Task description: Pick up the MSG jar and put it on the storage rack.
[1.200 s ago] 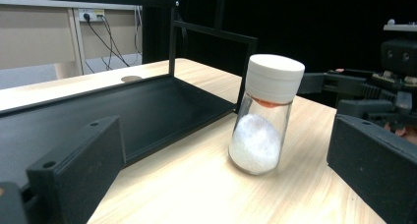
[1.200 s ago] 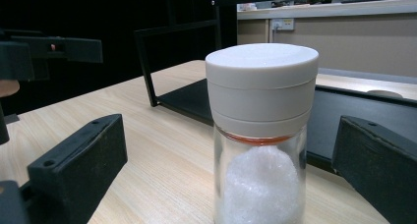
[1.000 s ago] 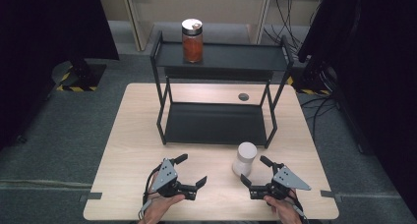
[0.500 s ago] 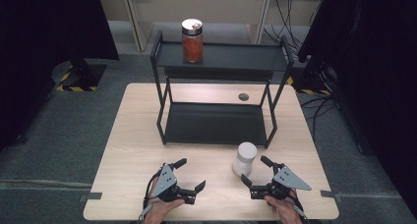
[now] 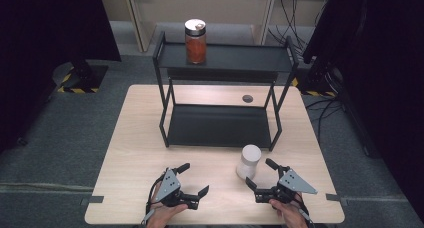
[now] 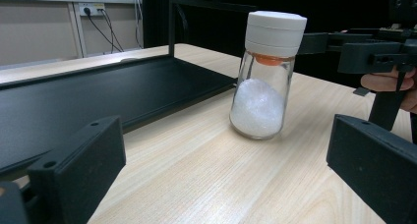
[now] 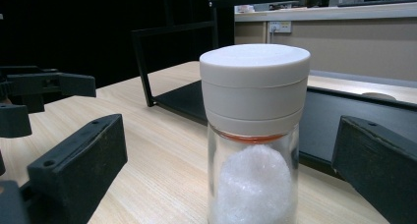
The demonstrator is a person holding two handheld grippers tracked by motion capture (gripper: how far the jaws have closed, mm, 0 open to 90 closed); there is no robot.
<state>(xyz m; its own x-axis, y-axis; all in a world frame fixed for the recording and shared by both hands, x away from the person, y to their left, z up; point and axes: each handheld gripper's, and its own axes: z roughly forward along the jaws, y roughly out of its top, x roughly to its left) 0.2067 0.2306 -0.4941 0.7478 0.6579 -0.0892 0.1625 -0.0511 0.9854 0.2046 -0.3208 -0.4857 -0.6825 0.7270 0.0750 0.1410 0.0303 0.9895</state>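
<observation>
The left gripper (image 5: 192, 179) rests low over the counter (image 5: 130, 153) with its jaws apart, holding nothing. Right of it stands the glass shaker (image 5: 248, 161) (white cap, white grains inside), upright just in front of the black rack (image 5: 220, 125). The right gripper (image 5: 260, 174), jaws spread wide, sits close beside the shaker without gripping it.

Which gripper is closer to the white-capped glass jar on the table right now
Right. The right gripper sits open just beside the jar; the left gripper is farther off, to the jar's left.
</observation>
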